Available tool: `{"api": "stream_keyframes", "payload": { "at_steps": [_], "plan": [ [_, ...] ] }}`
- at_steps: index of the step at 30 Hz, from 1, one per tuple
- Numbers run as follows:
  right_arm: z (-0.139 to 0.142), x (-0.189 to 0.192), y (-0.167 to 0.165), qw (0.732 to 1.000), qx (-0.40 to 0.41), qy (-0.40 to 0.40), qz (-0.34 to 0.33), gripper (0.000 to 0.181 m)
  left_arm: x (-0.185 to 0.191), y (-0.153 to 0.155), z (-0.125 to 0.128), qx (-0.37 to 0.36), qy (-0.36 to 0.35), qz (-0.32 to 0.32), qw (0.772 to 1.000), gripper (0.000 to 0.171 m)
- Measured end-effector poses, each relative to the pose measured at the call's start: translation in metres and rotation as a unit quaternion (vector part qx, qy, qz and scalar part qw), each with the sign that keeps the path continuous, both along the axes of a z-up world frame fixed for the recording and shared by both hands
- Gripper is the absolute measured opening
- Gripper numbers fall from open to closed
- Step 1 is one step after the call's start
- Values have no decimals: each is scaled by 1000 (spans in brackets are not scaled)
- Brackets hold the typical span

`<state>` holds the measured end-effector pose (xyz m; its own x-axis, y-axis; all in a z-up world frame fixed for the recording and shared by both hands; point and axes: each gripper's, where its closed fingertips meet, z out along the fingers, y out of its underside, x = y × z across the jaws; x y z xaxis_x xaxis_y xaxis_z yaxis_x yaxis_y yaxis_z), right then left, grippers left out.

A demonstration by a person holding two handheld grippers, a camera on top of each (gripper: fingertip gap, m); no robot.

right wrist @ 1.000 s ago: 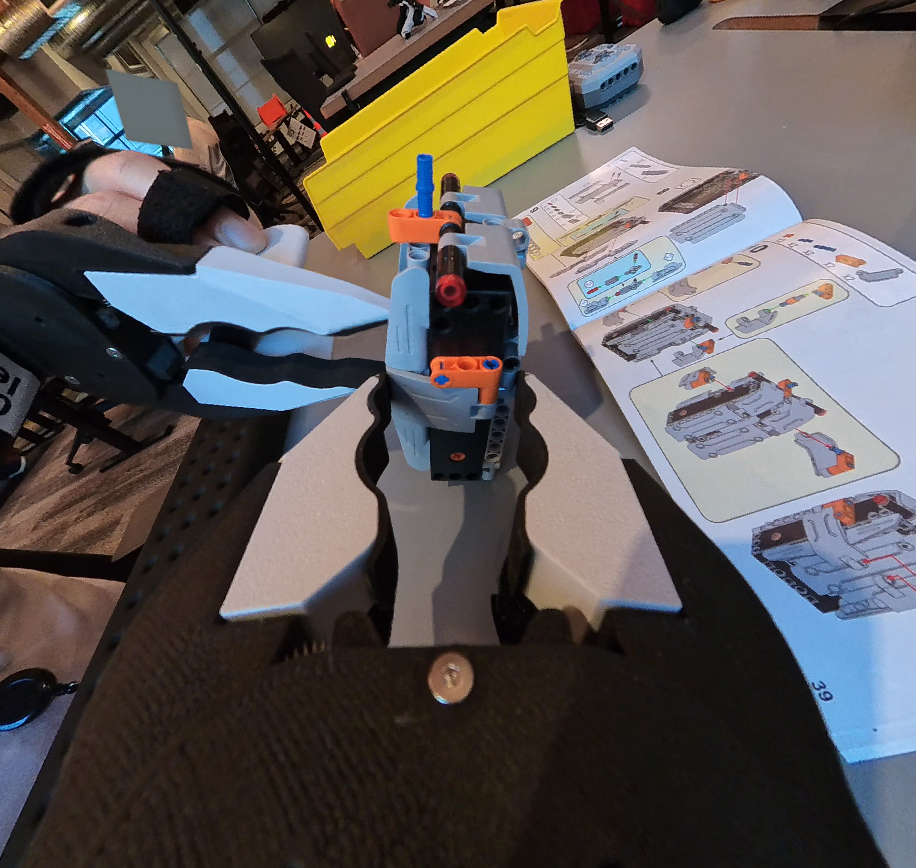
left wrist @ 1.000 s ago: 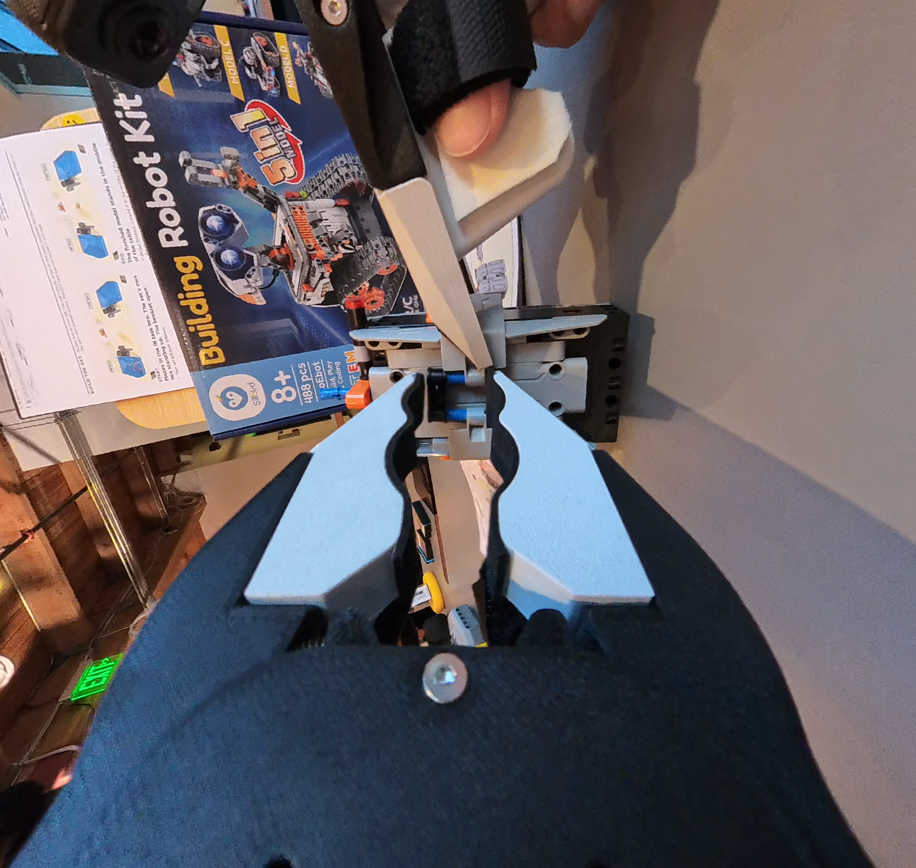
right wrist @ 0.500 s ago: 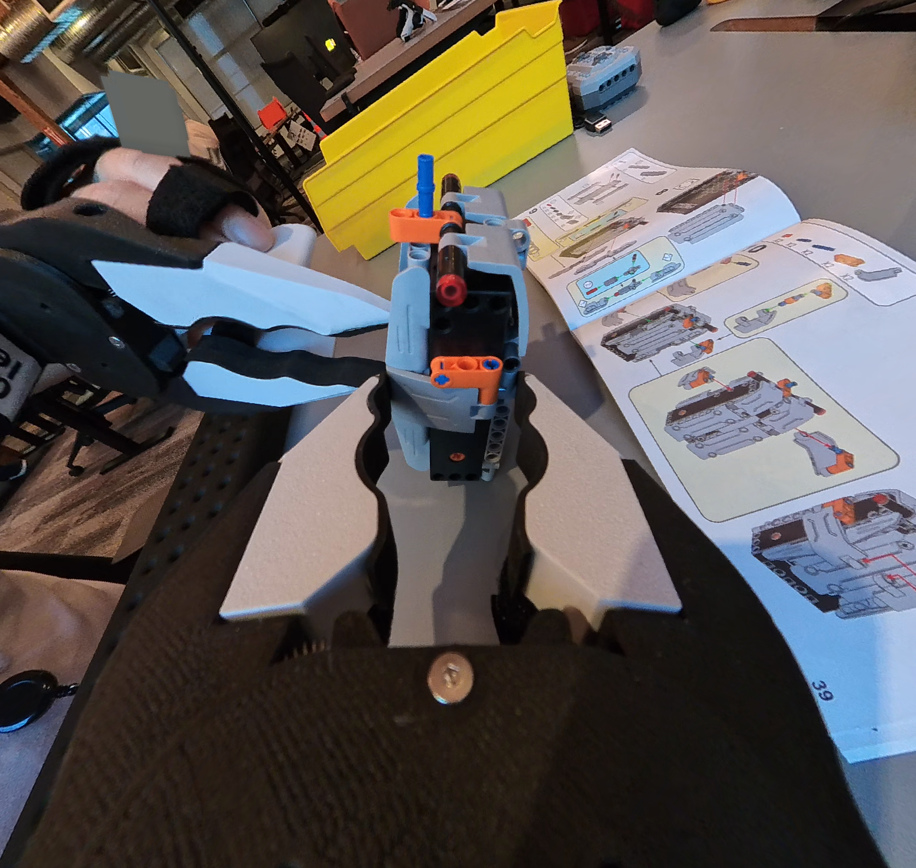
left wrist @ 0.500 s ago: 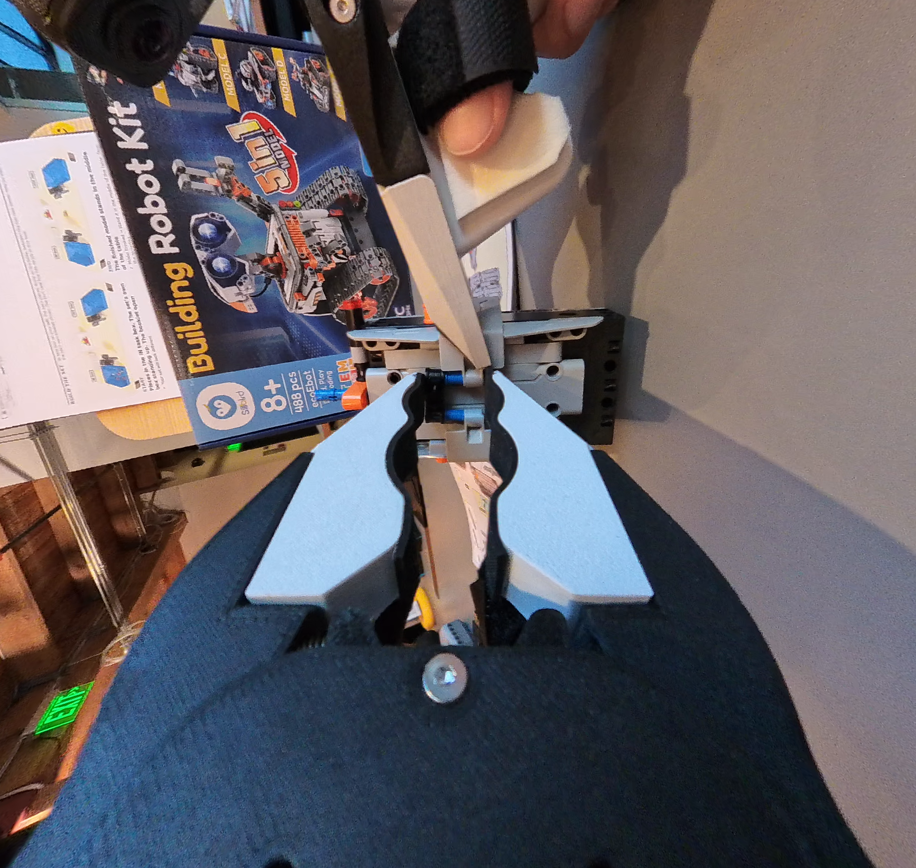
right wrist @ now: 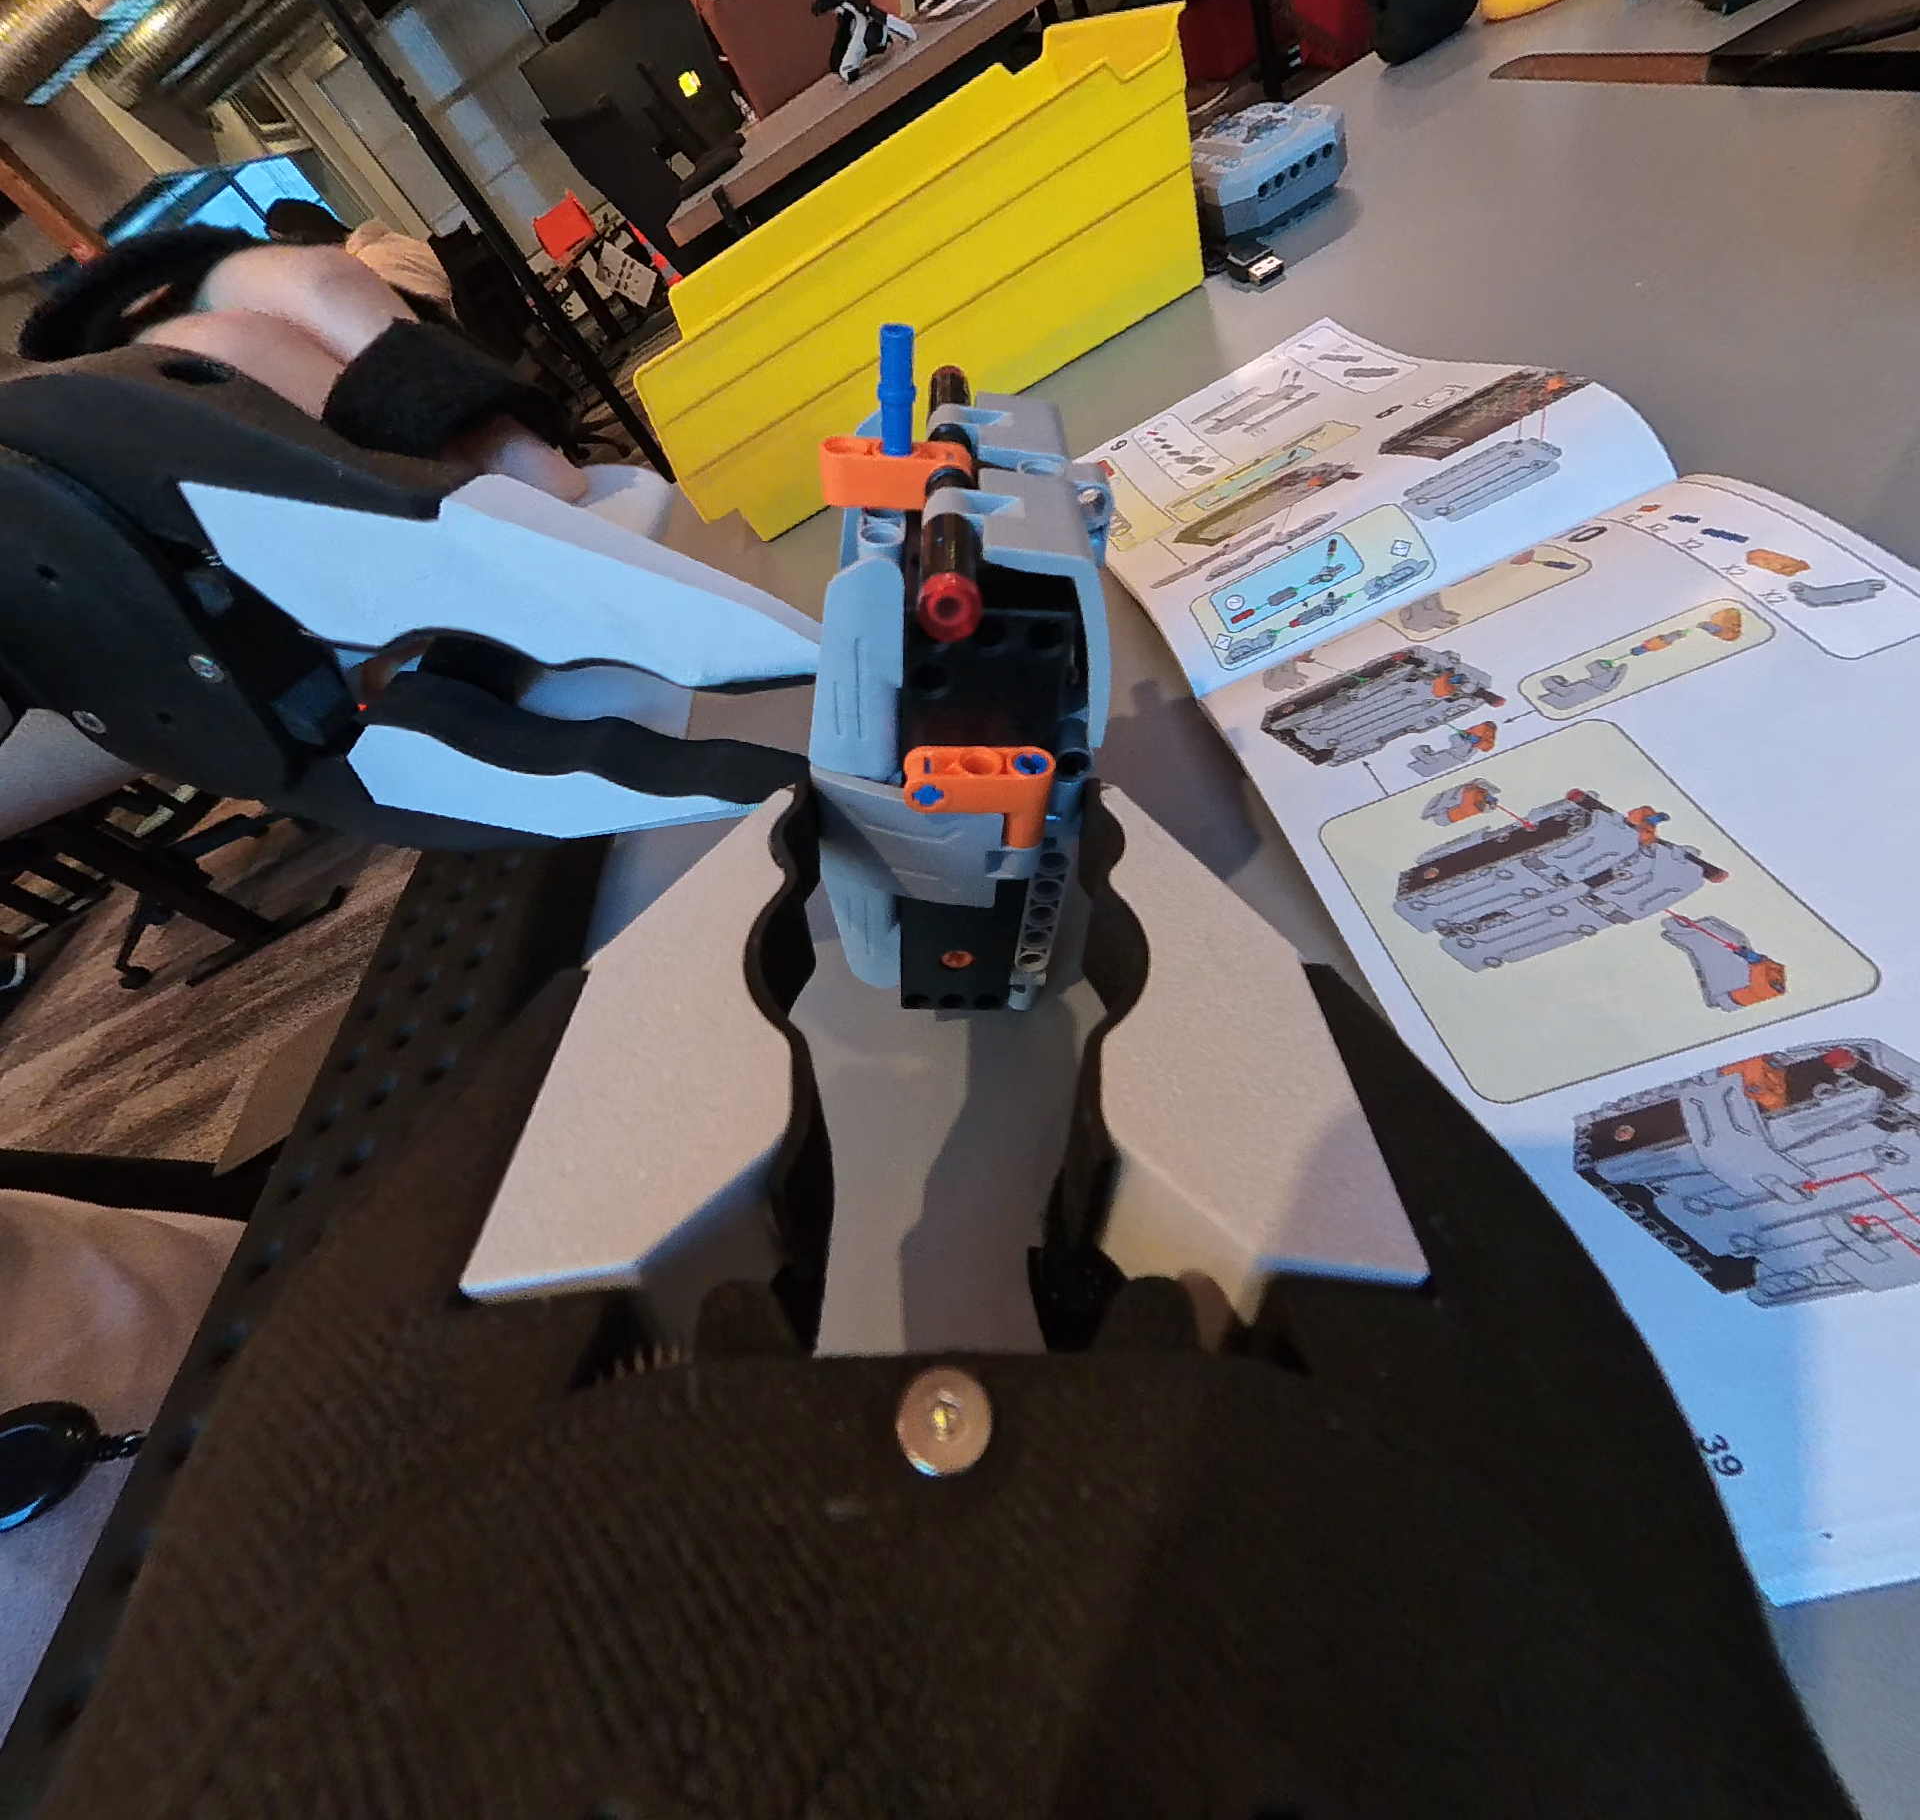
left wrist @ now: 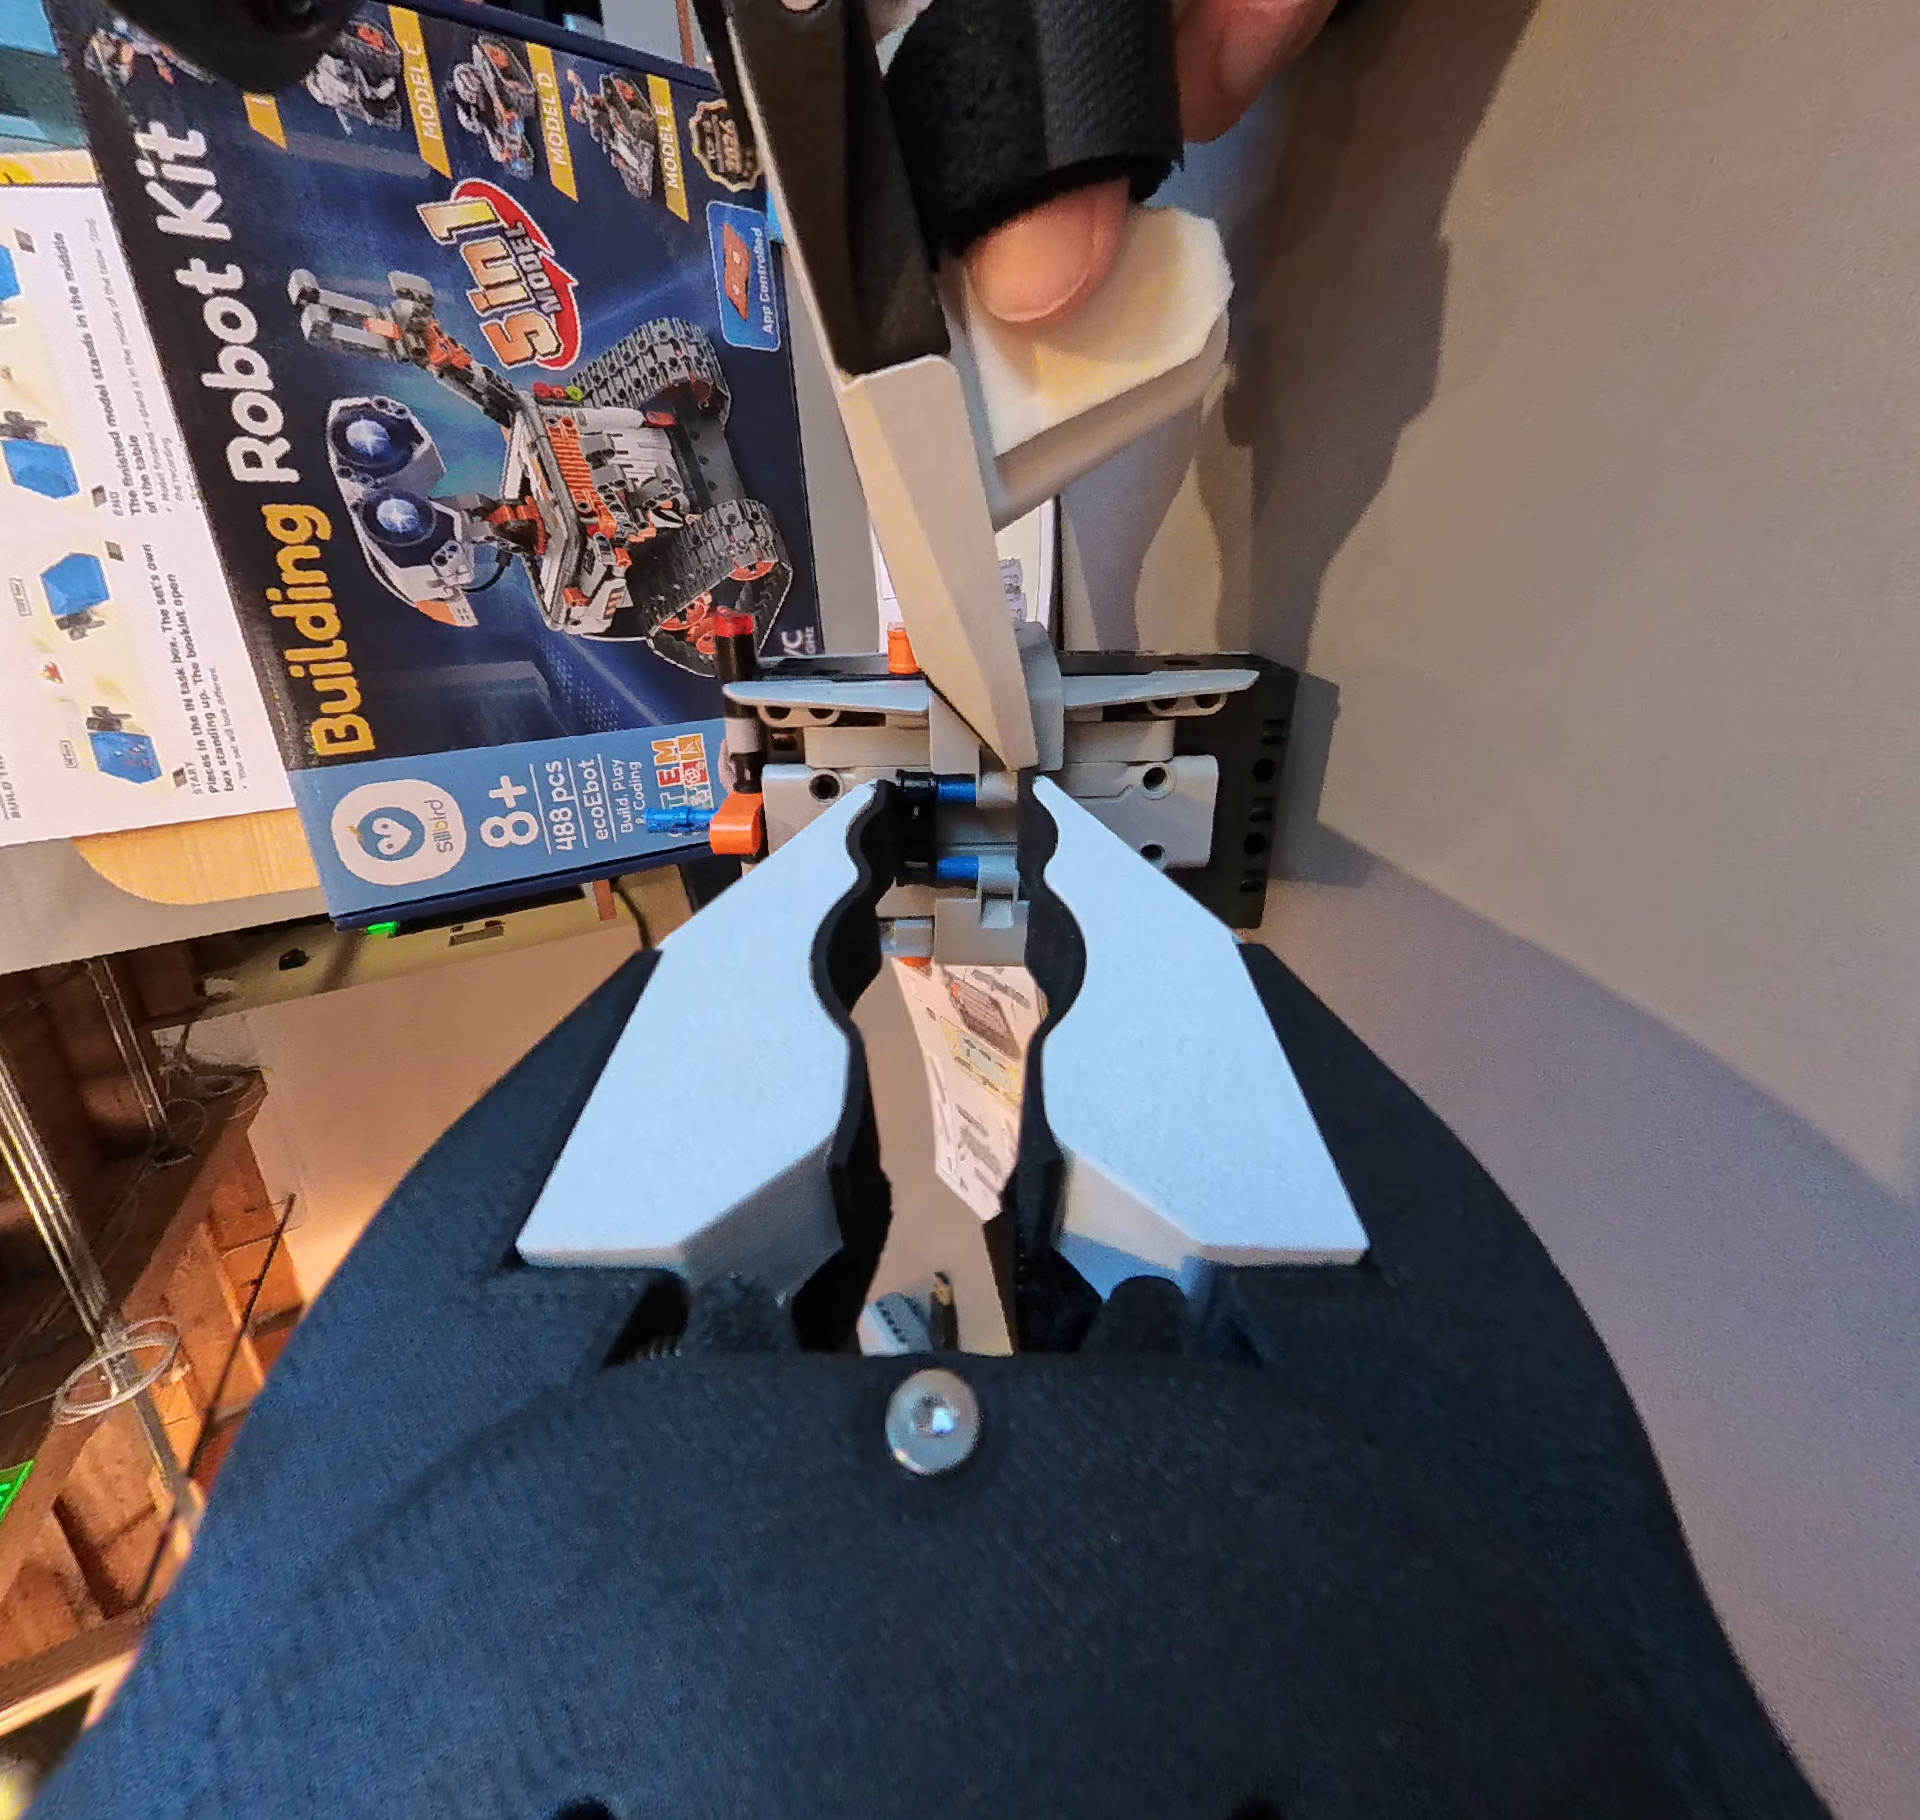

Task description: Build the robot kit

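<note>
The grey counter carries an open instruction booklet right of the right claw, whose jaws grip the brick model upright, probably to steady it. The left claw pinches the model's side part from the left.

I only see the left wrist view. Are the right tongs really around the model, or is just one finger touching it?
Observer: Around it. The right tongs flank the lower end of the brick model, one finger on each side.
Operator: Anything behind the model?
Observer: A yellow bin stands beyond it, apart from it.
Operator: Where's the booklet?
Observer: The instruction booklet lies open and flat, to the model's right.
</note>
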<state>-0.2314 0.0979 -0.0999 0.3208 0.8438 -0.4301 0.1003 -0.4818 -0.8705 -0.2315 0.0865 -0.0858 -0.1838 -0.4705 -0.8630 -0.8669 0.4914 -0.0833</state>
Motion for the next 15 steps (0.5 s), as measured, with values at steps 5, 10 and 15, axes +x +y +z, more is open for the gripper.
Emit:
{"api": "stream_keyframes", "payload": {
  "at_steps": [5,10,15],
  "plan": [
    [0,0,-1,1000,4,-1,1,50,0,0,0,-14,11,1,1000,21],
    [0,0,0,1000,3,0,0,50,-1,0,0,-19,-9,22,1000,21],
    [1,-1,-1,1000,9,-2,0,50,-2,0,0,-7,-22,40,999,21]
  ]
}}
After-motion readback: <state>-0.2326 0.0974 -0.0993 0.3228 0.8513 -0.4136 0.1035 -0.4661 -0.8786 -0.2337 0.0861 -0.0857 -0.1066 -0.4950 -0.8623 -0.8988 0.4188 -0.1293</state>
